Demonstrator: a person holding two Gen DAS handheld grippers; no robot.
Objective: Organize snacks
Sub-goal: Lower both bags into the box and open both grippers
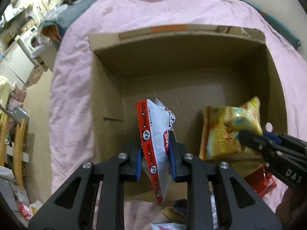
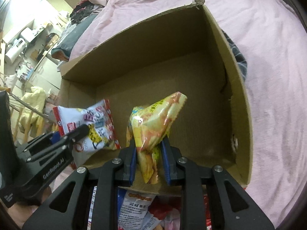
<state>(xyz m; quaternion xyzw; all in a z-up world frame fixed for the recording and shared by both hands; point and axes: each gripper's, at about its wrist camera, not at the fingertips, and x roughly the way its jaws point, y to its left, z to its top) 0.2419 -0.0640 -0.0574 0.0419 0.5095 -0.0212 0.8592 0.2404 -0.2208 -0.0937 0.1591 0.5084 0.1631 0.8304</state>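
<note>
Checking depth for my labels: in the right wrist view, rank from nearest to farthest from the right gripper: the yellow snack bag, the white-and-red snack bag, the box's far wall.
1. Yellow snack bag: clamped in the right gripper.
2. White-and-red snack bag: to the left, held by the left gripper.
3. Cardboard box far wall: behind both bags.

Two packets (image 1: 159,132) (image 1: 228,130) above box (image 1: 191,72), seemingly

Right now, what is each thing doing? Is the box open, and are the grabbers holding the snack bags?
Cardboard box: open on top, nothing lying on its visible floor.
Left gripper: shut on the white and red snack bag, held over the box.
Right gripper: shut on the yellow snack bag, held over the box.
Loose snack packets: piled outside the box.
</note>
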